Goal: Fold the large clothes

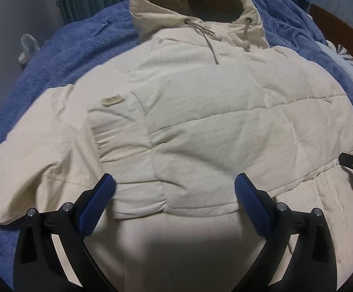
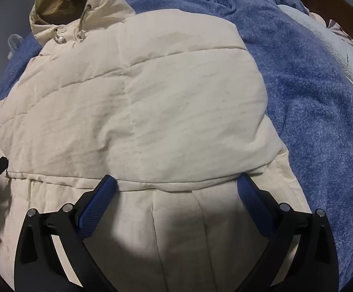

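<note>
jacket point(image 1: 200, 112), cream and hooded, lies spread on the blue blanket point(image 1: 62, 56); i see my left gripper point(image 1: 175, 189) and right gripper point(image 2: 177, 189) both spread wide over its waist seam.

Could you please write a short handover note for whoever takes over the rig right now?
Left gripper: open, holding nothing, over the lower left part of the jacket.
Right gripper: open, holding nothing, over the lower right part.
The cream jacket lies on the blue blanket, hood at the far end.
Done: right side and a sleeve look folded in over the body.
Left: the left side and the lengthwise fold, as far as I can judge.
</note>
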Motion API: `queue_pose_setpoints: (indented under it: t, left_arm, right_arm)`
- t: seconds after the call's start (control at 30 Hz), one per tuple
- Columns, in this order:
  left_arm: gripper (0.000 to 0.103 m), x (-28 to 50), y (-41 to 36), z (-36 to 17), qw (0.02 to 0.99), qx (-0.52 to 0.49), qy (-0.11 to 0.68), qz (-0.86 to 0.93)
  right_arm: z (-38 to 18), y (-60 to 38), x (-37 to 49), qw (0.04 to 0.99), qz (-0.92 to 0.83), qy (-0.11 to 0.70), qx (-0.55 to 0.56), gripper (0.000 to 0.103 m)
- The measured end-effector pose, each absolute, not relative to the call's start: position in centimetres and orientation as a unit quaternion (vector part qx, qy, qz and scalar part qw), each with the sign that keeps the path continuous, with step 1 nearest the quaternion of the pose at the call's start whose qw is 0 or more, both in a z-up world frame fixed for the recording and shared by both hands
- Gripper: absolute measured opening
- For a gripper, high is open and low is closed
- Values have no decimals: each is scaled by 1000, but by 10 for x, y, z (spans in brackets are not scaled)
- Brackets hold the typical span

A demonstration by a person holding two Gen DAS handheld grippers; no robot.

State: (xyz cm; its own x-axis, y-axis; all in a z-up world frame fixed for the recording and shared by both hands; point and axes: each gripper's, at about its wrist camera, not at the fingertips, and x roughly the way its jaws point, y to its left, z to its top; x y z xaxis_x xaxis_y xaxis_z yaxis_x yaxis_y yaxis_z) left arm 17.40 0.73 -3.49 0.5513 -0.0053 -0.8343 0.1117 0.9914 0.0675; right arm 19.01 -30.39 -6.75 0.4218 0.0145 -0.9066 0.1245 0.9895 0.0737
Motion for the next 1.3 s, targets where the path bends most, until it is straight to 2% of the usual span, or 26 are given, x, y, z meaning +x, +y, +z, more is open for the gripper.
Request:
queue_pose_setpoints:
  t: [0.17,0.5,0.73,0.9,1.07,1.2,1.3]
  left_arm:
    - [95,156,30,-7,885,12,464,-32]
    - [95,102,115,42,905,-45,421,37]
    - [95,79,200,28,893,-106,420,121]
    - [95,79,267,22,875,-157,412,200]
    - [95,92,308,-3,850,-173,431,248]
    - [95,99,334,-14,849,-190,416,263]
    - [89,105,346,-23,850,-190,411,269]
  right_arm:
    - [-42,-323,178,847,5,503,169,96]
    - [21,-283,154,894,60,418,147,96]
    - [35,-248,144,911,92,390,99,96]
    - [26,-216,142,909,106,399,47,96]
    - [7,-196,144,898,117,424,14,96]
    - [-1,-187,145,892,129,434,7,96]
    - [-6,-184,147,888,134,439,3,96]
